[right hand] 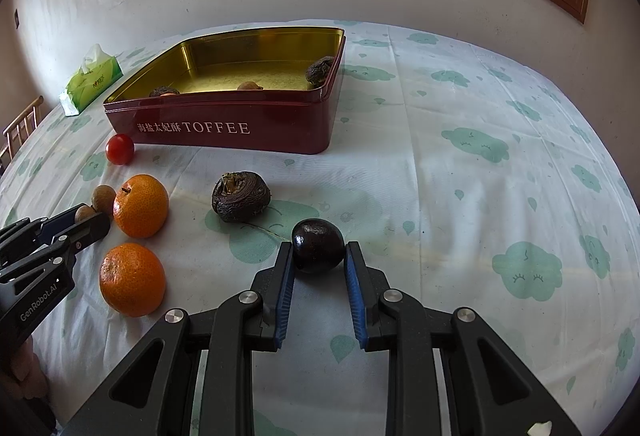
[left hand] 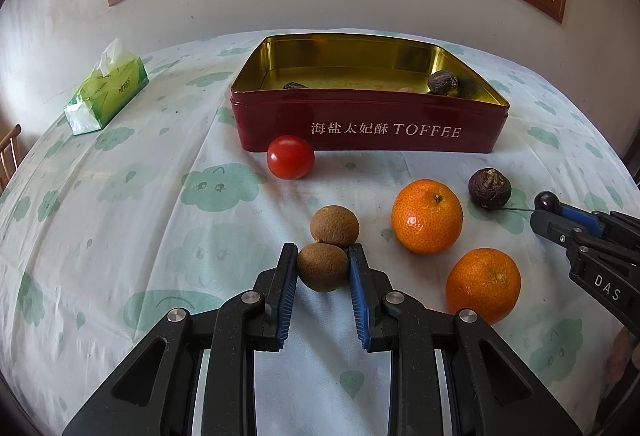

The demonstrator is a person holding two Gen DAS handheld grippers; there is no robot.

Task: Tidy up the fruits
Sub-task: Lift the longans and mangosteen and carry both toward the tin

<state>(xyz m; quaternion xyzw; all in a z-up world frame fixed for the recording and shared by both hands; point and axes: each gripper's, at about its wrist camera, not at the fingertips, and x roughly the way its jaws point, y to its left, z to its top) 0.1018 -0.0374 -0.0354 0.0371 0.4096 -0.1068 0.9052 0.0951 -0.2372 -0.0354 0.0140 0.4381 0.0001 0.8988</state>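
My left gripper (left hand: 323, 260) is shut on a brown longan (left hand: 322, 266) low over the cloth, with a second longan (left hand: 334, 227) just behind it. My right gripper (right hand: 318, 256) is shut on a dark round fruit (right hand: 317, 245). It also shows in the left wrist view (left hand: 547, 201). The red toffee tin (left hand: 360, 123) stands open beyond, with a few dark fruits (left hand: 442, 82) inside. Two oranges (left hand: 427, 215) (left hand: 483, 284), a red tomato (left hand: 290, 157) and a dark wrinkled fruit (left hand: 489, 187) lie on the cloth in front of the tin.
A green tissue pack (left hand: 107, 87) lies at the back left. The table has a white cloth with green clouds (right hand: 480, 195). A wall and window are behind. A wooden chair back (right hand: 22, 125) is at the far left.
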